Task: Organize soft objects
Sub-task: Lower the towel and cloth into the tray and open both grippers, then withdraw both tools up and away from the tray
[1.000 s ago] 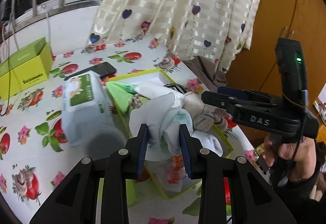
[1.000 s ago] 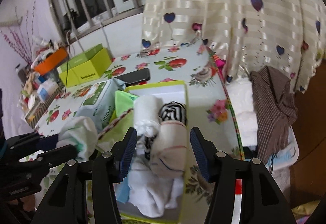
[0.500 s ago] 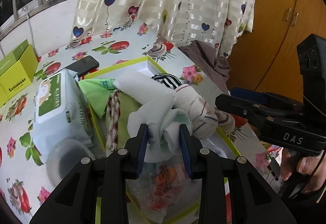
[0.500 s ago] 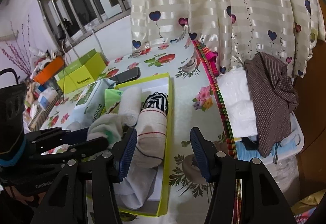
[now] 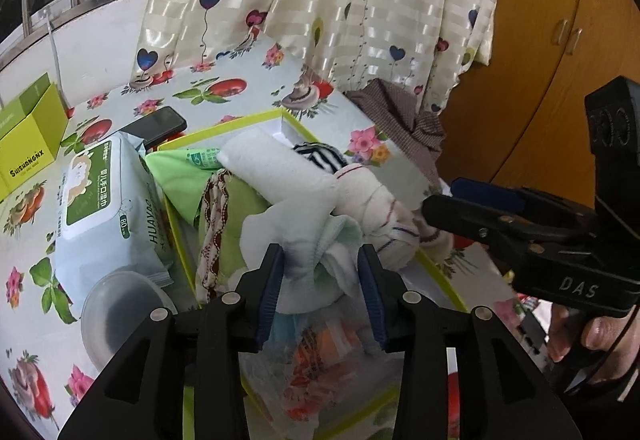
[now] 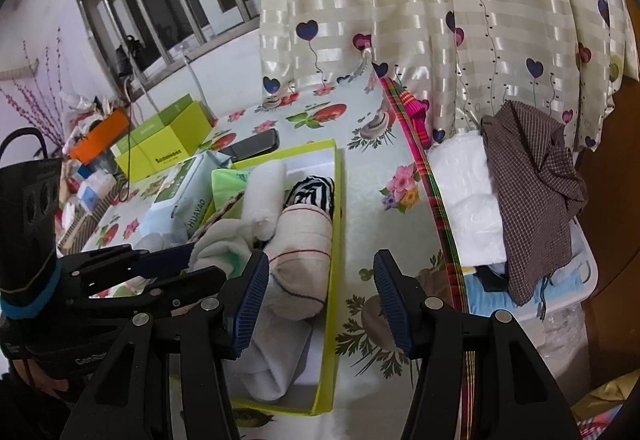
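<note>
My left gripper (image 5: 320, 272) is shut on a bundled white sock with mint trim (image 5: 308, 240) and holds it just above the yellow-green box (image 5: 240, 122). The box holds a rolled white towel (image 5: 276, 168), a striped black-and-white roll (image 5: 320, 158), a cream sock roll with red and blue stripes (image 5: 372, 212) and a green cloth (image 5: 176, 176). My right gripper (image 6: 316, 300) is open and empty, over the box's right rim (image 6: 334, 240), beside the cream roll (image 6: 304, 240). The held sock (image 6: 220, 240) shows at its left.
A wet-wipes pack (image 5: 104, 208) and a clear plastic lid (image 5: 120, 308) lie left of the box. A black phone (image 5: 156, 124) and a green carton (image 5: 28, 136) sit behind. A brown checked shirt (image 6: 532, 180) lies on white bags past the table's right edge.
My left gripper has carried the white sock forward and to the right, closer over the box's rolls. My right gripper has drawn back to the right, off the cream roll, staying open.
</note>
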Demonstrator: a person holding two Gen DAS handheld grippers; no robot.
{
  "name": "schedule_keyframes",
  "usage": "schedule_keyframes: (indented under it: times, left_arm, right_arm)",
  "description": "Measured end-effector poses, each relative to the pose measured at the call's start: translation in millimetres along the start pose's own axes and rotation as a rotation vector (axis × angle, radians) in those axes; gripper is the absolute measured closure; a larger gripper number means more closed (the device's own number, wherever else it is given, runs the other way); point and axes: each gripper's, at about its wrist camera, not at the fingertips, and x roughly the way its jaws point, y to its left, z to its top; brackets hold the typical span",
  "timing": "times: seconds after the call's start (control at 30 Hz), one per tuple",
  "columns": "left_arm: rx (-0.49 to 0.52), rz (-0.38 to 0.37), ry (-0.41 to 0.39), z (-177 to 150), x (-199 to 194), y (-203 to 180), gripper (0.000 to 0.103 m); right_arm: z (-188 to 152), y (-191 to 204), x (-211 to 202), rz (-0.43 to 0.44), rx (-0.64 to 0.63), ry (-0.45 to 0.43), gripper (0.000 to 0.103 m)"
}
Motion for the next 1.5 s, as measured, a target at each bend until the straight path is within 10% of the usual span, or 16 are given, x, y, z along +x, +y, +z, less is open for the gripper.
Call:
schedule_keyframes:
  times: [1.5]
  left_arm:
    - [-0.155,0.207,-0.126,-97.3,-128.7,47.9,0.062]
  right_arm:
    - [-62.7,142.4,-36.7,-0.034,-0.276,0.098,0.040]
